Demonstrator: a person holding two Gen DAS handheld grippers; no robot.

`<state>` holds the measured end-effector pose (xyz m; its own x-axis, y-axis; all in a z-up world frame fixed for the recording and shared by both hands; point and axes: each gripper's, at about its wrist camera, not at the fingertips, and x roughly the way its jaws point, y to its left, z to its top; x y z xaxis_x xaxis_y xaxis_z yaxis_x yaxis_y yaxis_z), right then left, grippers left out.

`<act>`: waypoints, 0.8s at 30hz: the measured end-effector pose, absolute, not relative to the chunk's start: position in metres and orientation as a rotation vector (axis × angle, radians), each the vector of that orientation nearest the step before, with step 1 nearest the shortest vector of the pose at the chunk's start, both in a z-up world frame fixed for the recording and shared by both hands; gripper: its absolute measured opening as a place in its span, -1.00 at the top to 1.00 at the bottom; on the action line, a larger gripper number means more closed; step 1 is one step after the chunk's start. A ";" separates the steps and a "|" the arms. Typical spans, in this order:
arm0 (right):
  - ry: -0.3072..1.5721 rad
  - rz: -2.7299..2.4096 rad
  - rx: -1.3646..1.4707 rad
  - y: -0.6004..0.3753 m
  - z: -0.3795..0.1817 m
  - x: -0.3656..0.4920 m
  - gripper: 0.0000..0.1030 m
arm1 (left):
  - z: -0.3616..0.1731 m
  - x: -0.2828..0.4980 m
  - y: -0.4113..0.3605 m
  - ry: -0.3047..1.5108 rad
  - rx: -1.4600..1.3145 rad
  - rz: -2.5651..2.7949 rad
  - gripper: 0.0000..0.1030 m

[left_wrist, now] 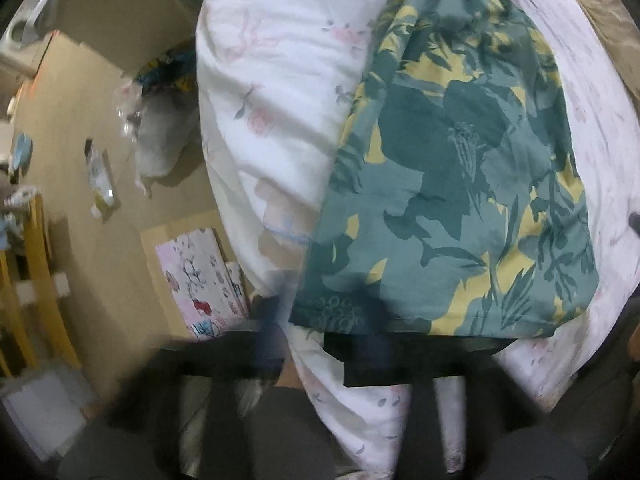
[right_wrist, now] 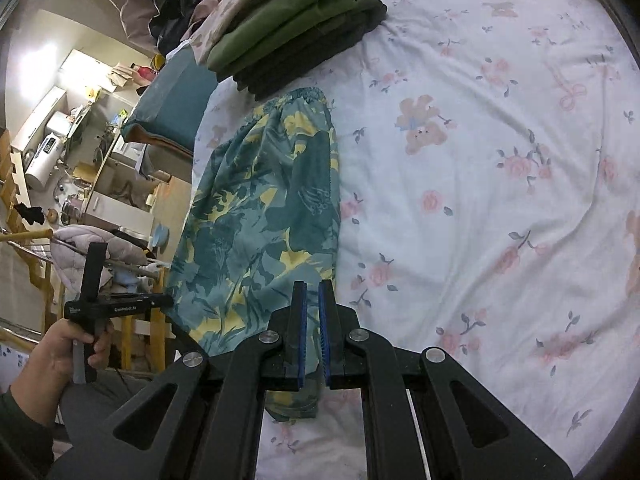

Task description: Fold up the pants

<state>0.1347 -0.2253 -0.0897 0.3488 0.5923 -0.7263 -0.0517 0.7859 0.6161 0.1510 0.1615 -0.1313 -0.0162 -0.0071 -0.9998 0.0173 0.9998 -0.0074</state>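
Centre-left of the right wrist view, the pants (right_wrist: 260,216) are laid lengthwise on the bed (right_wrist: 500,160), over a floral sheet, waistband toward the upper middle of the frame, hem at the bottom centre. They appear already folded leg on leg into a long strip, judging by the single narrow outline. A stack of folded clothes (right_wrist: 296,28) is seen at the top of the frame, touching or just beside the waistband; which cannot be told.

The right hand-held gripper (right_wrist: 313,300) is seen at the lower centre with its blue-padded jaws nearly closed, a narrow gap left between them. It sits over the hem end; whether cloth is pinched cannot be told, since nothing is seen between the pads. The left hand-held gripper (left_wrist: 304,344) is blurred at the bottom of the left wrist view, near the hem edge; its opening cannot be told.

The fabric is judged thin, light and limp, with a slight sheen, so some slipping is likely. No stiffness is expected; an unsupported span would sag. The hem corners are judged the best places to be pinched, one per gripper, both layers caught together, so the strip can be carried toward the waistband. A shallow pinch could let the lower layer drop.
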 end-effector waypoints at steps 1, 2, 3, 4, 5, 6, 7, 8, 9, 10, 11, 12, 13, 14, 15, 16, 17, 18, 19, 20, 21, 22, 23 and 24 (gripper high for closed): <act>1.157 0.442 0.550 -0.225 -0.092 0.135 0.84 | -0.132 0.149 0.162 1.571 0.001 -0.015 -0.58; 1.170 0.439 0.552 -0.224 -0.095 0.136 0.83 | -0.134 0.149 0.159 1.567 0.001 -0.036 -0.58; 1.197 0.432 0.559 -0.223 -0.101 0.136 0.67 | -0.139 0.148 0.161 1.577 0.005 -0.054 -0.57; 1.220 0.428 0.573 -0.222 -0.108 0.135 0.11 | -0.148 0.150 0.157 1.606 0.020 -0.078 -0.53; 1.248 0.419 0.599 -0.221 -0.117 0.134 -0.22 | -0.155 0.150 0.152 1.626 0.040 -0.084 -0.22; 1.274 0.415 0.641 -0.220 -0.126 0.132 -0.53 | -0.164 0.150 0.148 1.651 0.063 -0.095 0.10; 1.295 0.422 0.673 -0.217 -0.133 0.131 -0.53 | -0.171 0.149 0.144 1.674 0.076 -0.111 0.19; 1.325 0.442 0.700 -0.212 -0.141 0.131 -0.53 | -0.173 0.149 0.141 1.677 0.080 -0.116 0.37; 1.354 0.469 0.710 -0.203 -0.149 0.130 -0.53 | -0.172 0.149 0.136 1.673 0.099 -0.128 0.58; 1.377 0.495 0.688 -0.192 -0.155 0.129 -0.53 | -0.170 0.147 0.133 1.662 0.119 -0.137 0.72; 1.391 0.519 0.663 -0.182 -0.158 0.128 -0.53 | -0.168 0.147 0.129 1.654 0.138 -0.145 0.88; 1.402 0.550 0.660 -0.173 -0.161 0.126 -0.53 | -0.163 0.144 0.125 1.639 0.162 -0.151 0.91; 1.408 0.572 0.667 -0.166 -0.164 0.124 -0.50 | -0.159 0.142 0.122 1.628 0.171 -0.156 0.92; 1.412 0.596 0.671 -0.158 -0.167 0.121 -0.48 | -0.154 0.140 0.119 1.619 0.178 -0.163 0.93; 1.412 0.607 0.664 -0.152 -0.168 0.118 -0.44 | -0.149 0.137 0.117 1.606 0.184 -0.171 0.93; 1.414 0.617 0.649 -0.144 -0.169 0.115 -0.20 | -0.144 0.136 0.116 1.593 0.180 -0.172 0.93; 1.415 0.618 0.630 -0.138 -0.170 0.113 0.01 | -0.139 0.134 0.116 1.586 0.160 -0.167 0.93; 1.423 0.620 0.606 -0.132 -0.171 0.109 0.63 | -0.136 0.133 0.117 1.581 0.141 -0.163 0.93; 1.424 0.620 0.592 -0.128 -0.169 0.105 0.85 | -0.130 0.130 0.117 1.570 0.121 -0.163 0.93; 1.404 0.609 0.583 -0.130 -0.164 0.102 0.85 | -0.125 0.127 0.117 1.554 0.105 -0.164 0.93; 1.360 0.605 0.578 -0.135 -0.151 0.097 0.85 | -0.117 0.123 0.117 1.534 0.078 -0.173 0.93; 1.337 0.602 0.579 -0.141 -0.141 0.094 0.86 | -0.111 0.120 0.118 1.515 0.043 -0.176 0.93; 1.312 0.598 0.586 -0.149 -0.130 0.090 0.86 | -0.103 0.116 0.121 1.495 -0.006 -0.168 0.93; 1.281 0.605 0.606 -0.160 -0.116 0.086 0.86 | -0.096 0.110 0.121 1.479 -0.043 -0.170 0.94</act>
